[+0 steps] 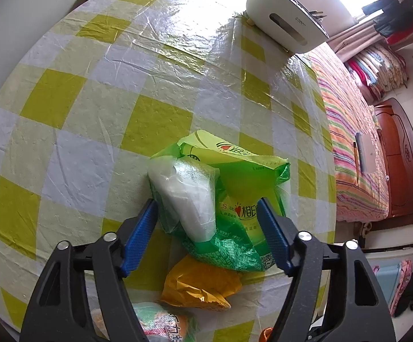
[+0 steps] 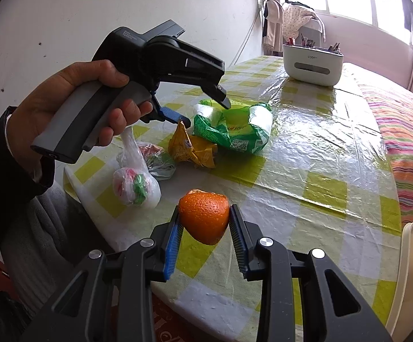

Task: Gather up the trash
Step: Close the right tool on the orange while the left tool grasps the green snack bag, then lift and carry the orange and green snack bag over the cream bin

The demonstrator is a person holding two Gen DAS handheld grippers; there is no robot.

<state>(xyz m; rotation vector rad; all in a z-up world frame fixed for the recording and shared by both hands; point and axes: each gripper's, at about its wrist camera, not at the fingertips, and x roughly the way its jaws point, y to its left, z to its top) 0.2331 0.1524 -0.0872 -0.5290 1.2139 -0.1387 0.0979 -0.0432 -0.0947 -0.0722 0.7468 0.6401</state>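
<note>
Two tools work: the right tool (image 2: 205,222) grips an orange peel (image 2: 203,216) above the worktop (image 2: 320,142); the left tool (image 1: 207,228) straddles the green wrapper (image 1: 235,199), pads at its sides, grip uncertain, its long axis running away toward the far edge.

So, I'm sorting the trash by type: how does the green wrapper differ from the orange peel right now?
The green wrapper is crinkled printed plastic; the orange peel is a curved, dimpled rind. The wrapper lies on the table between the left gripper fingers; the peel is lifted clear, clamped in the right gripper. The wrapper looks clearly bigger. Both are trash to collect.
</note>
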